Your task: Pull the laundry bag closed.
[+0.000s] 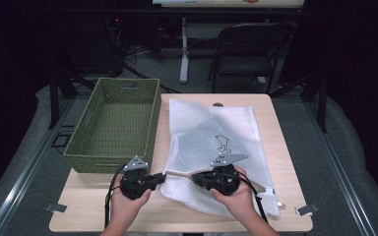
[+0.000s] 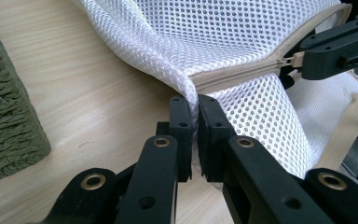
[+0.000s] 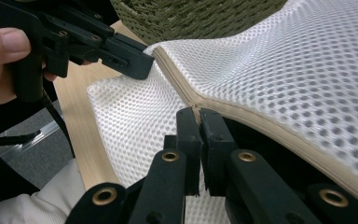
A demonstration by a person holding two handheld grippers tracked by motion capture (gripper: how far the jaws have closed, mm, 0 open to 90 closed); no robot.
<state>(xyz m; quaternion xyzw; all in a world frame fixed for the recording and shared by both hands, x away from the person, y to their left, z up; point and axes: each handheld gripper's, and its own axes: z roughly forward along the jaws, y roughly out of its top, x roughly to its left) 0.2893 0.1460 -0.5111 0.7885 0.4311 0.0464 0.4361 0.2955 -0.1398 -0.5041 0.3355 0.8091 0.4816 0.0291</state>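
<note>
A white mesh laundry bag (image 1: 211, 132) lies flat on the wooden table (image 1: 177, 216), its beige zipper (image 2: 237, 77) along the near edge. My left gripper (image 1: 163, 176) is shut on the bag's near-left corner, and mesh is pinched between its jaws (image 2: 193, 105). My right gripper (image 1: 195, 177) sits a short way to the right along the zipper, shut on the zipper pull (image 2: 292, 59). In the right gripper view its jaws (image 3: 198, 114) clamp the beige zipper line, with the left gripper (image 3: 144, 63) just beyond. The stretch of zipper between the two grippers is closed and lifted slightly.
A green woven basket (image 1: 150, 123) stands empty at the table's left, close beside the bag and just behind my left gripper. A dark folding chair (image 1: 246, 49) and a table leg stand on the floor beyond the far edge.
</note>
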